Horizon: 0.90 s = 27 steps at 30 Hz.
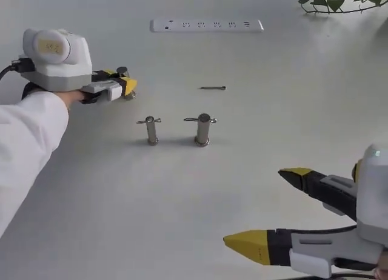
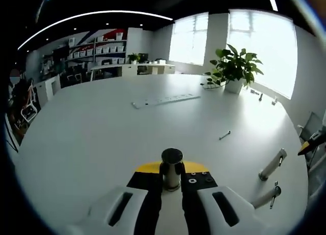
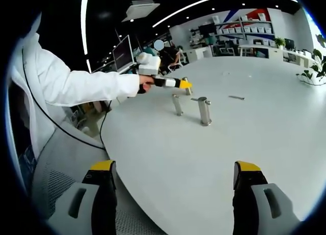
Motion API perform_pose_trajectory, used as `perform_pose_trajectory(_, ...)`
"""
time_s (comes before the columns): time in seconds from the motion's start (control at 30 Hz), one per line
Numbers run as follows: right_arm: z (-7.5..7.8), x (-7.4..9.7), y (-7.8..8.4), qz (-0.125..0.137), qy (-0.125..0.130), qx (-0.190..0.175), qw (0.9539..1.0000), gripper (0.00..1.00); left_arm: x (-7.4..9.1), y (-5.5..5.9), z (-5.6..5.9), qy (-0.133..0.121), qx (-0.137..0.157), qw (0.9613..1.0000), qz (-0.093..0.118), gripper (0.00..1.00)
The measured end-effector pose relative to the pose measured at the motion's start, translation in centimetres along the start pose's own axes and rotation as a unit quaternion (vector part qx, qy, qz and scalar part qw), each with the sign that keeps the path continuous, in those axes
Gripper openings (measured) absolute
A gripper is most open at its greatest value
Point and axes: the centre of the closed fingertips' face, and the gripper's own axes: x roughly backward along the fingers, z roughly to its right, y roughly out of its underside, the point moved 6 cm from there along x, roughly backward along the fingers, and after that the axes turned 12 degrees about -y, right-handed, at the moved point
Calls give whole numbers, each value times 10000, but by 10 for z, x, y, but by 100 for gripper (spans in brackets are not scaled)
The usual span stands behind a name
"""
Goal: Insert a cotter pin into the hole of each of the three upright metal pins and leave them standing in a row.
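My left gripper (image 1: 126,85) is shut on an upright metal pin (image 1: 122,70) at the table's left; that pin (image 2: 171,170) stands between the yellow-tipped jaws (image 2: 172,167). Two more metal pins (image 1: 151,130) (image 1: 202,129) stand side by side mid-table, each with a cotter pin through its top. A loose cotter pin (image 1: 212,88) lies flat behind them. My right gripper (image 1: 267,207) hovers open at the near right, holding nothing. In the right gripper view, the open gripper (image 3: 175,167) faces the two standing pins (image 3: 177,104) (image 3: 204,110), with the loose cotter pin (image 3: 236,97) beyond.
A white power strip (image 1: 207,25) lies at the table's far edge. A potted plant (image 2: 234,67) stands at the far right corner. The white table (image 1: 121,219) is bare in front of the pins. A white sleeve (image 1: 24,140) reaches in from the left.
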Motion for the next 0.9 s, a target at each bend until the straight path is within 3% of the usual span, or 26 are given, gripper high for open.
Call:
perform_pose_trajectory(0.1,0,1,0,12,5,-34,10000,93,6,0,-2,-9,-175,9998,-25,11)
perform_pose_trajectory(0.27,2,4,-2,29,53,-28,10000,93,23,-14,-7,66,-178,9997,160,11)
perform_pose_trajectory(0.37,3,5,-4,45,48,-29,10000,92,44,-32,-3,455,-323,9978,365,11)
perform_pose_trajectory(0.43,2,5,-5,44,35,-22,10000,92,59,-43,0,563,-592,9956,458,11)
perform_pose_trajectory(0.57,1,0,-8,1,0,31,10000,92,85,-53,10,705,-913,9922,475,11)
perform_pose_trajectory(0.7,-2,-6,-12,-34,-66,125,9999,93,110,-49,27,774,-1167,9891,450,11)
perform_pose_trajectory(0.87,-5,-8,-18,11,-154,202,9997,93,133,-39,44,787,-1253,9881,416,11)
perform_pose_trajectory(0.9,-4,-8,-19,6,-153,210,9997,92,137,-38,48,783,-1413,9858,463,11)
